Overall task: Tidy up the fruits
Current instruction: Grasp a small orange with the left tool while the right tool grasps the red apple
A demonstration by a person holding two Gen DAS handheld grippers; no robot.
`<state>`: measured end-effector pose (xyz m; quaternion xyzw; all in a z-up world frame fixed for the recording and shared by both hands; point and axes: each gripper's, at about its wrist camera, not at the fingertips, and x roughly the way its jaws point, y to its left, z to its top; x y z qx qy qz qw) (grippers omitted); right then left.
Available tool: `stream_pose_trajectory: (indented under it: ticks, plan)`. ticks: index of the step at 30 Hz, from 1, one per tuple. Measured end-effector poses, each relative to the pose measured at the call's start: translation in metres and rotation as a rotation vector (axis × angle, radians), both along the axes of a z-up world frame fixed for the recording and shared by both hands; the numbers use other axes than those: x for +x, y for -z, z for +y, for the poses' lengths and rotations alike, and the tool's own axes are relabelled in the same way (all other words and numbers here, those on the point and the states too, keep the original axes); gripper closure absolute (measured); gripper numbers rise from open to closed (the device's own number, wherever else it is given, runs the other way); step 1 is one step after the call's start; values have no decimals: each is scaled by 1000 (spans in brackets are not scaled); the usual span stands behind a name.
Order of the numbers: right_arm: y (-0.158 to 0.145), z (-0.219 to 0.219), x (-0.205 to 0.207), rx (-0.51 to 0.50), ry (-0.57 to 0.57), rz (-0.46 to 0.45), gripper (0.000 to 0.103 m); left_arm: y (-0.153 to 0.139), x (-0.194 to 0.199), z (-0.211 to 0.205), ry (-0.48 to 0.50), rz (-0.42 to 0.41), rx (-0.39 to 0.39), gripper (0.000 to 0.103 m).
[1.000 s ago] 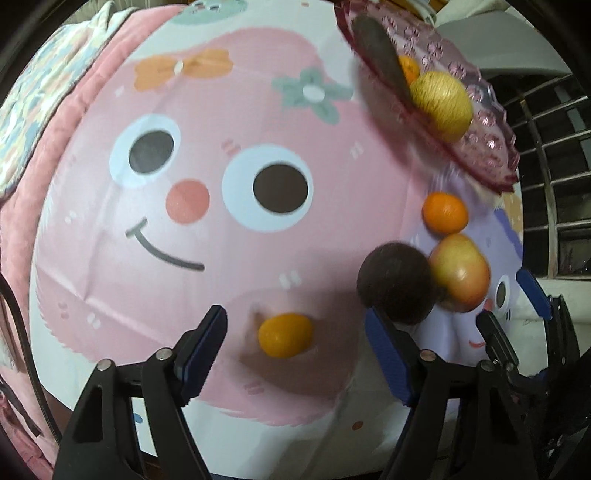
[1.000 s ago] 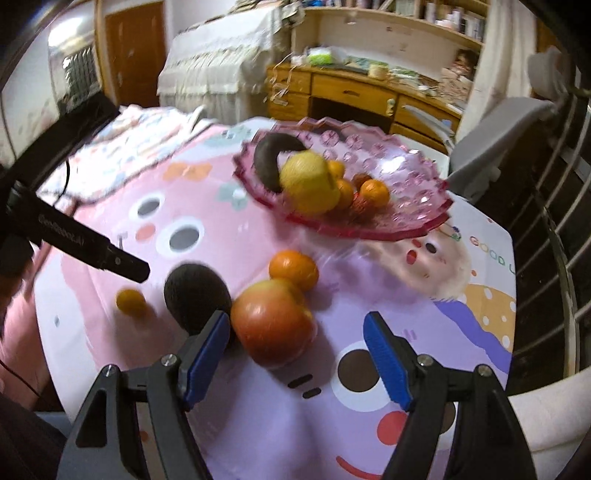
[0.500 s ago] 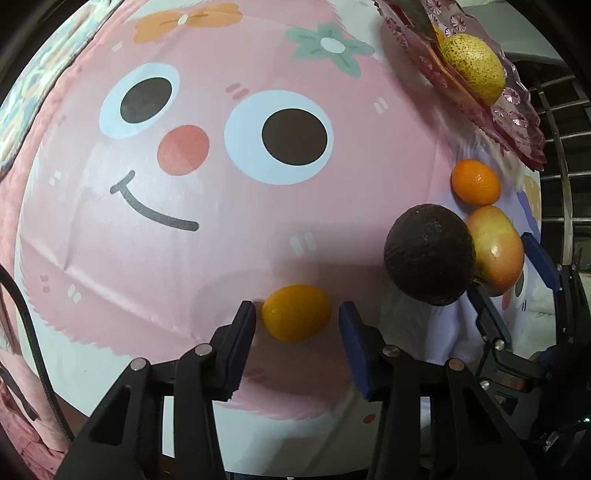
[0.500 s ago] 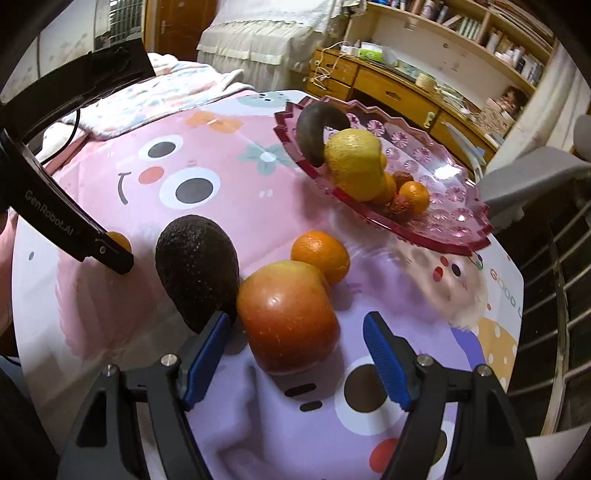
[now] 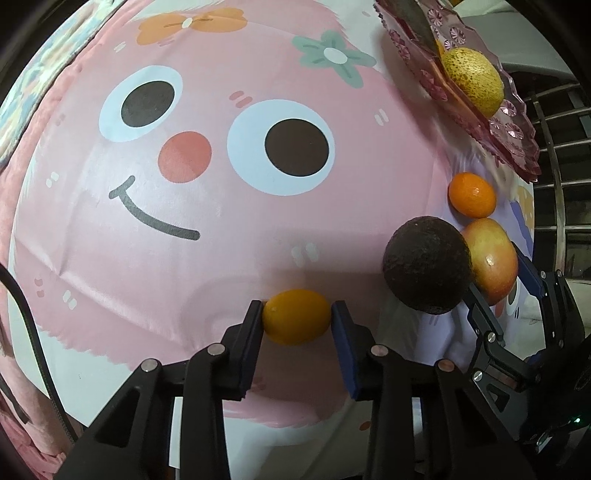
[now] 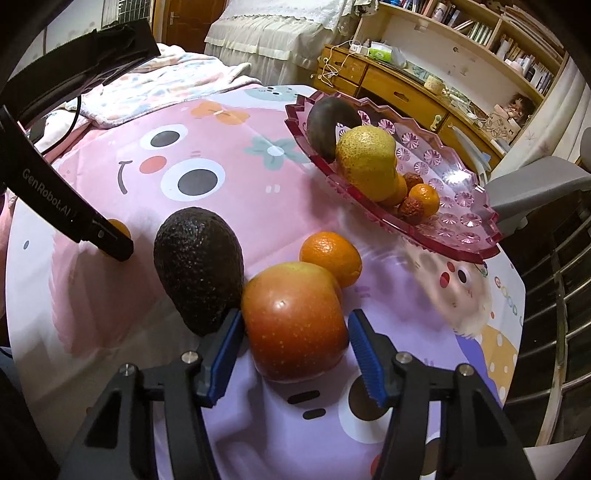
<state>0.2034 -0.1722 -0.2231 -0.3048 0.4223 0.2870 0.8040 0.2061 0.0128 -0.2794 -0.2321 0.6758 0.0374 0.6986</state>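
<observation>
My left gripper point(image 5: 297, 317) is shut on a small orange kumquat point(image 5: 296, 322) that rests on the pink cartoon tablecloth point(image 5: 184, 221). My right gripper point(image 6: 293, 341) has its jaws closed in around a red-yellow apple point(image 6: 295, 321), both pads at its sides. A dark avocado point(image 6: 199, 258) leans against the apple's left side, and a tangerine point(image 6: 330, 256) lies just behind it. The pink glass fruit plate point(image 6: 458, 221) behind holds a yellow pear point(image 6: 365, 162), another avocado and several small fruits. The avocado point(image 5: 426, 264), apple point(image 5: 491, 258) and tangerine point(image 5: 472, 194) also show in the left wrist view.
The table's rim runs close on the right, with a metal railing point(image 6: 554, 295) beyond it. A grey chair point(image 6: 535, 188) stands behind the plate. A wooden desk point(image 6: 388, 85) and a bed point(image 6: 280, 33) fill the background. My left gripper's arm point(image 6: 55, 199) crosses the left of the right wrist view.
My left gripper moved forward and shut on the kumquat. My right gripper moved forward around the apple and narrowed its jaws onto it.
</observation>
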Motion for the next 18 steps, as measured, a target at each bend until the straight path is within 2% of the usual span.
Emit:
stream_pose_trajectory:
  ticks: [3,8,10,18]
  plan:
    - [-2,-2,3,13,33,27,45,-5,3,-4,14,-10,-4,68]
    - [-8,-6,3,21,65,65,47,-28,13,-6,45,-61,-10,68]
    - [-16,-8,4,50,81,79,50,-40,19,-8,61,-88,-12,68]
    - [-29,-12,4,57,137,89,51,-90,50,-28,134,-222,-32,68]
